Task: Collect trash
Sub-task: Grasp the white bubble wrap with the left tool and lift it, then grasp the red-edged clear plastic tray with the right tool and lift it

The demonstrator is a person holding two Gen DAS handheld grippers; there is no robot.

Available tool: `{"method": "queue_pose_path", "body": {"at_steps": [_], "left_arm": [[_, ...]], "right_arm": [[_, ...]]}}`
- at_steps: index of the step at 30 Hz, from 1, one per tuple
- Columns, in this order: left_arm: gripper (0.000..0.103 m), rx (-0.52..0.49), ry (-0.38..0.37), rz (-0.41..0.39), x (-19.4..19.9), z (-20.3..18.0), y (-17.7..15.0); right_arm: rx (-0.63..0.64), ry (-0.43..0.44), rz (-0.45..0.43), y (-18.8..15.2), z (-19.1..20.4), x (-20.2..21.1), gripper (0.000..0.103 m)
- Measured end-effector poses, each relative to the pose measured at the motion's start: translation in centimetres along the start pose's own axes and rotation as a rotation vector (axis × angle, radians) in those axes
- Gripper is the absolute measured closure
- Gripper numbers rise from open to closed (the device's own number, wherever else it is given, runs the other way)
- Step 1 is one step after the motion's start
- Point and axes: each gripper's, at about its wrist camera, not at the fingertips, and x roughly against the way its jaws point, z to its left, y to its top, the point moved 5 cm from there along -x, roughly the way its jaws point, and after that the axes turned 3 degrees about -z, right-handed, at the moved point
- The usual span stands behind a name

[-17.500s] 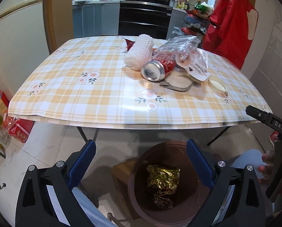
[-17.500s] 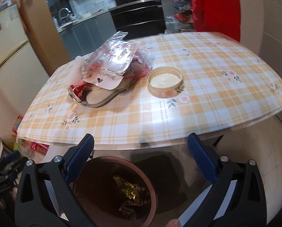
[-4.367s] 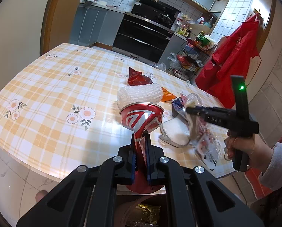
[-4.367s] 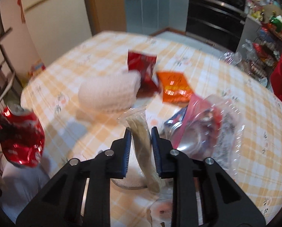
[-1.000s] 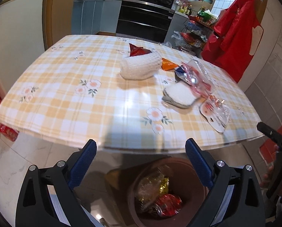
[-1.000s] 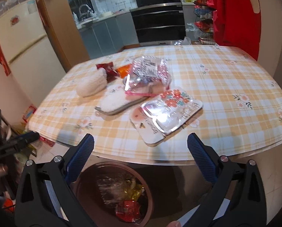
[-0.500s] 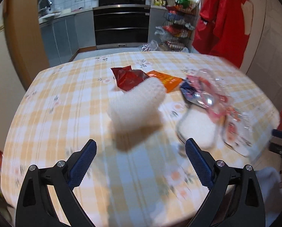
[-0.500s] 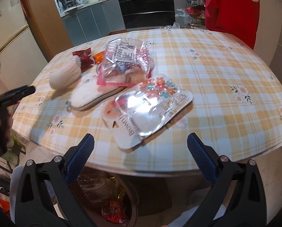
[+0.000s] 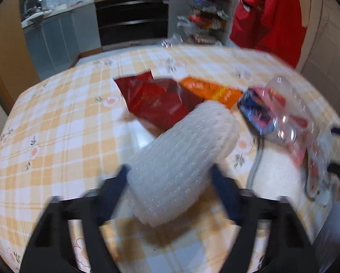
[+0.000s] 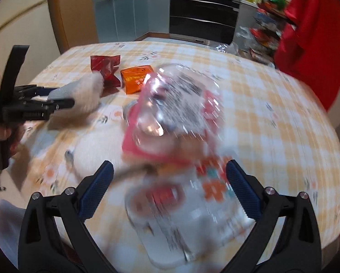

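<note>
Straddling white foam roll [image 9: 181, 161], left tool [image 9: 170, 177] spread wide; right tool [image 10: 170, 182] wide above clear packaging [image 10: 181, 216].

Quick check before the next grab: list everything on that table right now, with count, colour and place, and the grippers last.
Foam net sleeve: one, white, near the table's front edge, between the left gripper's fingers.
Snack wrapper: one, dark red, behind the foam sleeve.
Snack packet: one, orange, right of the red wrapper.
Clear clamshell box: one, transparent with pink and red inside, mid-table.
Blister pack: one, clear on white card with orange flowers, front edge, between the right gripper's fingers; blurred.
Slipper: one, white, partly under the clamshell.
Table: one, orange and white check cloth.
Left gripper: open, straddling the foam sleeve.
Right gripper: open, over the blister pack.
</note>
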Motion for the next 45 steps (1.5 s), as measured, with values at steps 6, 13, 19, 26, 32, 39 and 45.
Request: {"method": "queue_pose_path", "body": {"at_steps": [6, 13, 19, 26, 32, 39, 45], "left_arm": [[0.074, 0.061, 0.009, -0.036, 1.9, 0.6, -0.9], [0.076, 0.124, 0.008, -0.102, 5.5, 1.2, -2.1], [0.077, 0.182, 0.003, -0.154, 8.2, 1.1, -2.9], [0.077, 0.204, -0.040, -0.210, 11.6, -0.8, -3.5], [0.077, 0.259, -0.077, -0.250, 14.1, -2.1, -4.3], [0.077, 0.284, -0.089, -0.255, 15.6, -3.4, -5.7], [0.077, 0.294, -0.088, -0.270, 16.8, -3.7, -5.7]], "right_arm": [[0.153, -0.125, 0.042, 2.3, 3.2, -4.2, 0.006], [0.133, -0.219, 0.110, 3.0, 2.4, -6.6, 0.006], [0.149, -0.214, 0.153, 3.2, 2.0, -6.7, 0.012], [0.092, -0.173, 0.118, 3.3, -0.3, -3.4, 0.027], [-0.036, -0.105, 0.049, 4.2, -3.0, -0.5, 0.036], [-0.124, -0.063, -0.056, 5.8, -5.1, 2.5, 0.037], [-0.122, -0.045, -0.087, 6.9, -5.5, 3.9, 0.045]]}}
